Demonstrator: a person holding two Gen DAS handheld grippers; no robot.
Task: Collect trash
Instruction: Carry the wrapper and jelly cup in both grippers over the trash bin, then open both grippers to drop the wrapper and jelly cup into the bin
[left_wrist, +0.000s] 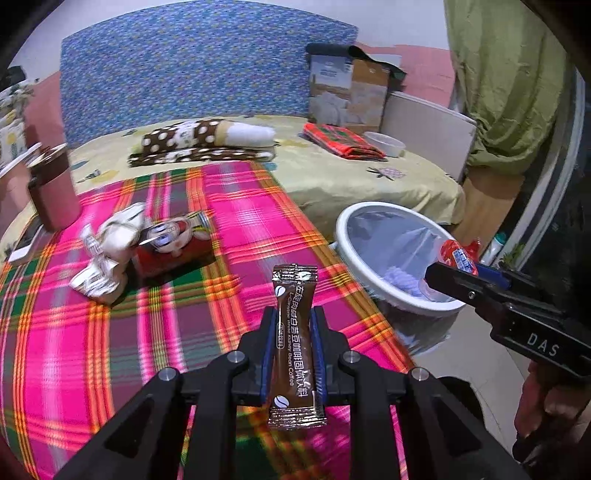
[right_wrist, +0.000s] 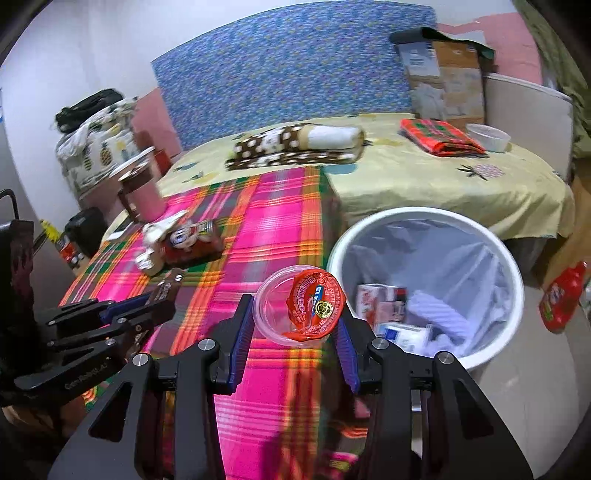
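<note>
- The brown coffee sachet stood upright, pinched between the left gripper's narrow jaws, left of the white bin.
- The clear cup with its red lid sat clamped in the right gripper's half-open jaws, just beside the bin's rim.

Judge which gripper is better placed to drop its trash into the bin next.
Right, probably. The right gripper grips a clear plastic cup right beside the white trash bin; the left gripper, gripping a coffee sachet, is farther over the plaid cloth.
</note>
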